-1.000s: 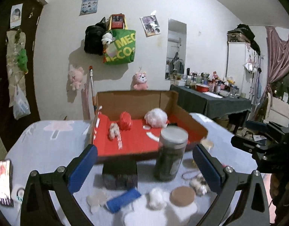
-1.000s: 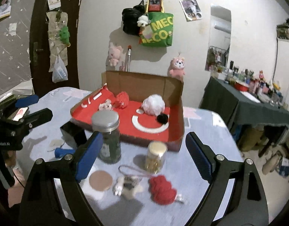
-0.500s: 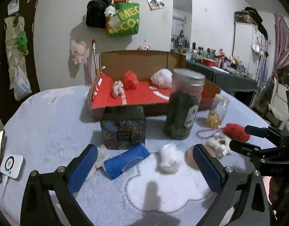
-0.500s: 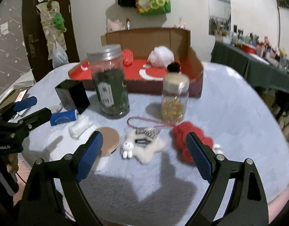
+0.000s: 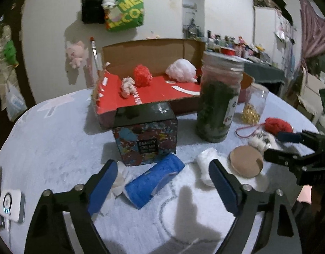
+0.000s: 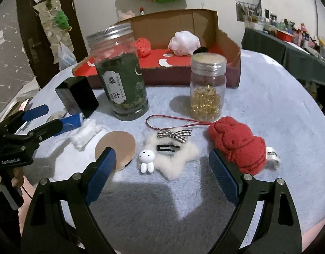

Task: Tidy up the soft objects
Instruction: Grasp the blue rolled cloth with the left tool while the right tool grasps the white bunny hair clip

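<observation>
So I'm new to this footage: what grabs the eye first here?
The cardboard box with its red floor at the back, holding a red pom and a white puff. In front stand a tall green-filled jar and, nearest the open right gripper, a red plush.

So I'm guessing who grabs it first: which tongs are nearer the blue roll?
Left. The blue roll lies between the open left tongs. The right tongs, also open, hover over the white fluffy star charm, off to the roll's right.
</observation>
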The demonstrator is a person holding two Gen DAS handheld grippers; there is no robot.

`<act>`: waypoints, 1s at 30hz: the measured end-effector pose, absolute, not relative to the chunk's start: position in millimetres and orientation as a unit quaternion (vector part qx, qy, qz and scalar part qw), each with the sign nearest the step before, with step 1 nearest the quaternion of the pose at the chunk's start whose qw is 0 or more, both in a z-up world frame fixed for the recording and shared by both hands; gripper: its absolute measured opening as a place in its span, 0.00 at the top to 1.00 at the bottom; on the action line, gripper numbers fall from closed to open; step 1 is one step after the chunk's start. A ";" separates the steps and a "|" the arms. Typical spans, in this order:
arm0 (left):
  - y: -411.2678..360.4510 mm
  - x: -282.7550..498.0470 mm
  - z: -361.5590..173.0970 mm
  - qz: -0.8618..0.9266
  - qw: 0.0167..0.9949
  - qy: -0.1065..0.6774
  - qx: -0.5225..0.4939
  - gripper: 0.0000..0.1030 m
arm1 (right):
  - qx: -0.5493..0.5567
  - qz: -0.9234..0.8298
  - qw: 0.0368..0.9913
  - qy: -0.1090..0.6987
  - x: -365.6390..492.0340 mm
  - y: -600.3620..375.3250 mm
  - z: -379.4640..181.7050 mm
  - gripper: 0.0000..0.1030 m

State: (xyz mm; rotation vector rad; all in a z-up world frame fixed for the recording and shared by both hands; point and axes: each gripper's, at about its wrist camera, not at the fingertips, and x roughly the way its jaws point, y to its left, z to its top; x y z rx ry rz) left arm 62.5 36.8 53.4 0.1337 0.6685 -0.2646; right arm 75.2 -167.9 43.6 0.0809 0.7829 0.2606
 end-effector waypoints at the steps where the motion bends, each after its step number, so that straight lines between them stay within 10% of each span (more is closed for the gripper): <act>1: 36.9 65.4 51.8 -0.134 0.932 0.331 0.070 0.21 | 0.040 0.124 0.915 0.382 76.2 -168.3 42.1 0.13; 9: 39.6 84.5 38.1 -0.154 0.913 0.364 0.098 0.30 | 0.049 0.128 0.913 0.383 81.6 -170.5 39.1 0.15; 18: 40.7 86.4 33.5 -0.166 0.907 0.378 0.087 0.63 | 0.027 0.123 0.917 0.378 84.8 -170.9 33.4 0.48; 30: 22.1 68.3 56.6 -0.195 0.908 0.370 0.022 0.74 | 0.050 0.165 0.916 0.362 75.9 -178.8 52.3 0.49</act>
